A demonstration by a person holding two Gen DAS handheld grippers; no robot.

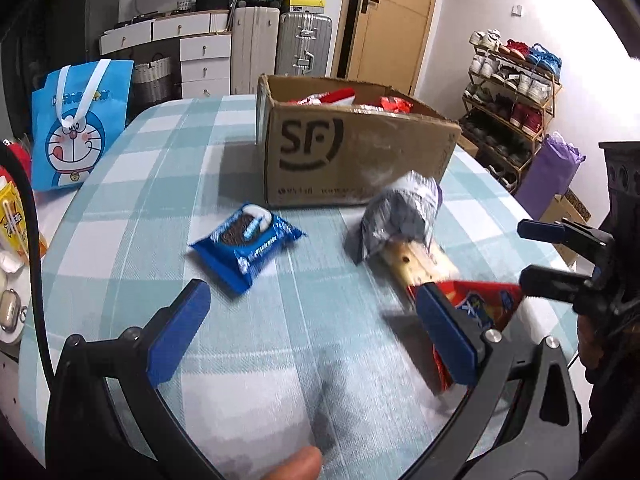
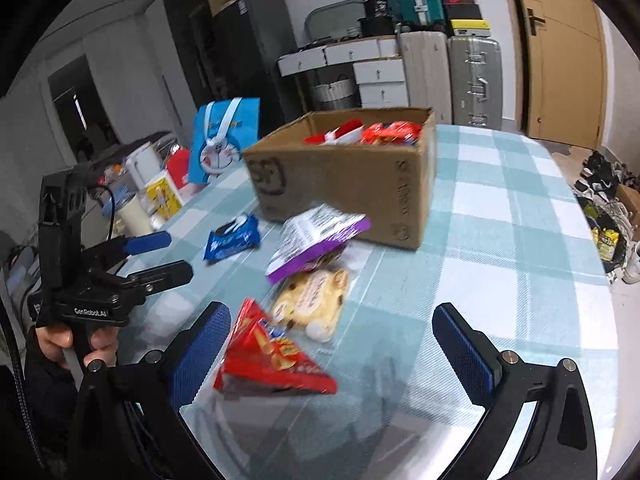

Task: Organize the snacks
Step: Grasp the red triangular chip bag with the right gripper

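On the checked tablecloth (image 1: 132,200) lie a blue Oreo pack (image 1: 248,240) (image 2: 232,238), a silver-purple pack (image 1: 400,216) (image 2: 316,240) resting on a clear cookie pack (image 1: 420,264) (image 2: 312,304), and a red snack pack (image 1: 480,308) (image 2: 272,360). Behind them stands an open SF cardboard box (image 1: 352,152) (image 2: 340,184) holding red packs (image 2: 384,132). My left gripper (image 1: 312,332) (image 2: 168,258) is open over bare cloth, near the Oreo pack. My right gripper (image 2: 332,356) (image 1: 554,256) is open, with the red pack lying between its fingers, close to the left one.
A blue Doraemon bag (image 1: 76,128) (image 2: 224,136) stands at the table's left rear. A yellow pack (image 2: 164,196), a white kettle (image 2: 140,164) and small items crowd the left side. Suitcases (image 1: 304,44) and a shoe rack (image 1: 512,108) stand beyond the table.
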